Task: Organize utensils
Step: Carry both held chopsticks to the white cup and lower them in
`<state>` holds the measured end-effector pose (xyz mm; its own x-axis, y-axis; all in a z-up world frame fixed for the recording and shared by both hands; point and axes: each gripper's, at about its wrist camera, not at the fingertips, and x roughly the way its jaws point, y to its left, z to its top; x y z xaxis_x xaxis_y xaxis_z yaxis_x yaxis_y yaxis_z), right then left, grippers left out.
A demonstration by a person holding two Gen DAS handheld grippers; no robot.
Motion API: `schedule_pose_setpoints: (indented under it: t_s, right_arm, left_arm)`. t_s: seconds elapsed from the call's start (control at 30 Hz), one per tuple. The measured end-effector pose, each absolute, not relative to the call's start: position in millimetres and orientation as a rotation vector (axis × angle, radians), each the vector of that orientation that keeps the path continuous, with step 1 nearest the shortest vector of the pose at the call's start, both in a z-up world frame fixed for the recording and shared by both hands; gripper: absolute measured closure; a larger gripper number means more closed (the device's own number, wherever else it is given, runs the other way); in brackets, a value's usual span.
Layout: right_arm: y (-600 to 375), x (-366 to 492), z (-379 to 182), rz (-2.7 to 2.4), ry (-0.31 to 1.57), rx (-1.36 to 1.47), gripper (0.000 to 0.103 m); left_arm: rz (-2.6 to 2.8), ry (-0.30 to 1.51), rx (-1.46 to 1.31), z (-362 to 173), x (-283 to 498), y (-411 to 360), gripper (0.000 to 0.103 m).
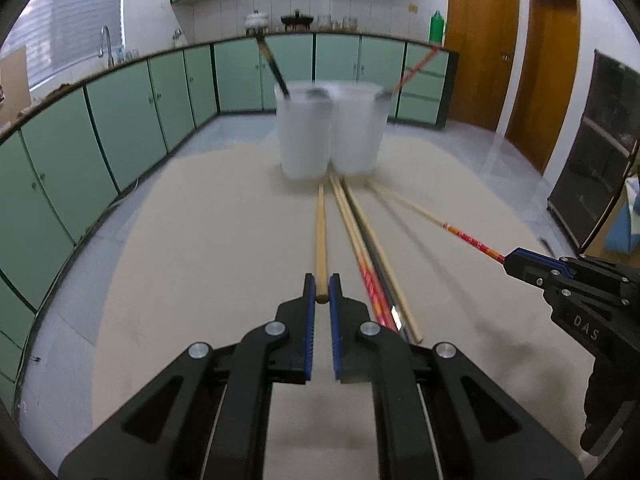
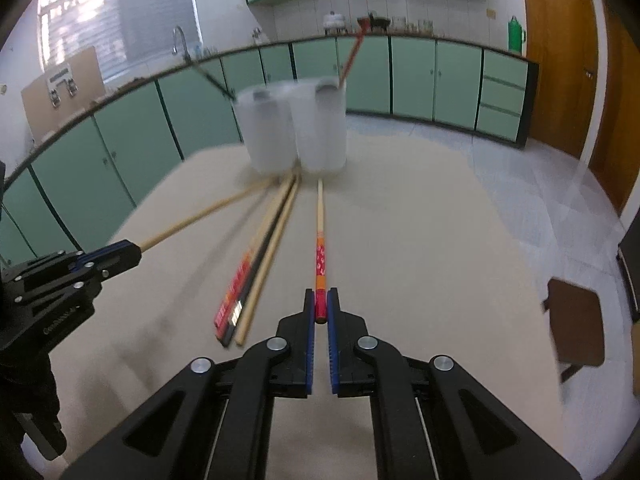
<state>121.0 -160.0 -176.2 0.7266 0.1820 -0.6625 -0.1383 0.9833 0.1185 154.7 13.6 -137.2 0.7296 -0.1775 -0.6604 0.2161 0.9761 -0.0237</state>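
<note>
Chopsticks clamped at their butt ends, plain wooden chopstick (image 1: 321, 236) in left gripper (image 1: 322, 294), red-patterned chopstick (image 2: 320, 248) in right gripper (image 2: 321, 308), both pointing straight ahead toward two frosted cups (image 1: 328, 128).

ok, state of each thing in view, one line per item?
left claw: shut on the plain wooden chopstick
right claw: shut on the red-handled chopstick
loose chopsticks: three lying bunched on the table, ungripped
left cup: upright, a dark utensil leaning out
right cup: upright beside it, a red chopstick leaning out
</note>
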Motion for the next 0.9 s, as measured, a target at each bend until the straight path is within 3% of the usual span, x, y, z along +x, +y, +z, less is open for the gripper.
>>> schedule_pose_setpoints:
  t_s: [0.37,0.9]
  right_arm:
    - [-165.7,126.0,-82.8,0.244,0.567,0.032,0.097]
    - [-160.9,163.7,-4.6,0.351,0.502,0.011,0.097]
  left_arm:
    - [-0.278,0.537,0.048,-44.1,157.3,11.2,0.097]
    - [-0.367,0.473,0.009,4.4,178.1,8.8,0.097]
